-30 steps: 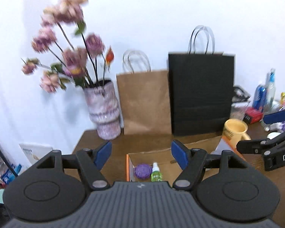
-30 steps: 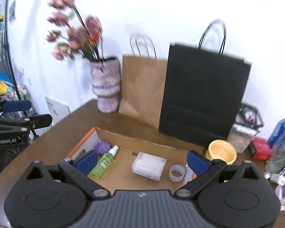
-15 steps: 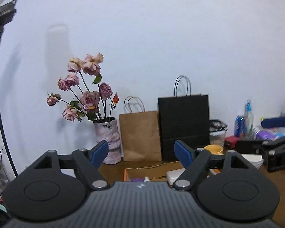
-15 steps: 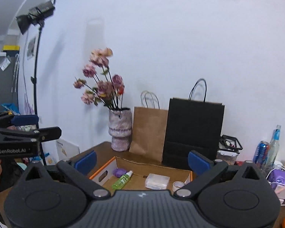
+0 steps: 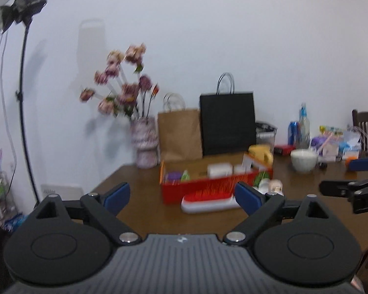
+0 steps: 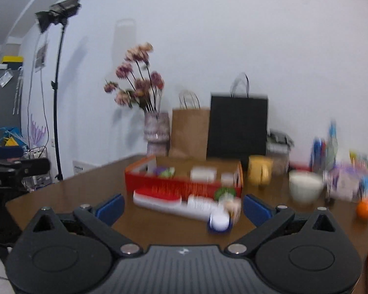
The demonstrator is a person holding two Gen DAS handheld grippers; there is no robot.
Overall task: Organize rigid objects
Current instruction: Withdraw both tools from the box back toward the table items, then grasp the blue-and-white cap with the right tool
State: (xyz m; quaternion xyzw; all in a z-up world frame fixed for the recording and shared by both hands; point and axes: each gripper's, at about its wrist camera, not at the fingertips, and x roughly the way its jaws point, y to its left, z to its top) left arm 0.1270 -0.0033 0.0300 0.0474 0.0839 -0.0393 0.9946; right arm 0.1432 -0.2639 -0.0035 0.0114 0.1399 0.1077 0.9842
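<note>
While both views are motion-blurred, the left gripper (image 5: pixel 182 197) and right gripper (image 6: pixel 182 205) each show their blue-padded jaws spread wide with nothing between them, both held above the near part of the wooden table (image 6: pixel 85 183). An open red cardboard box (image 6: pixel 174 183) sits mid-table holding a purple item (image 5: pixel 173 176), a green bottle (image 5: pixel 185 176) and a white container (image 6: pixel 203 173). Just in front of the box lie a red-and-white brush (image 6: pixel 157 197) and a white bottle (image 6: pixel 202 205), with a yellow mug (image 6: pixel 258 172) and a white bowl (image 6: pixel 305 186) to its right.
</note>
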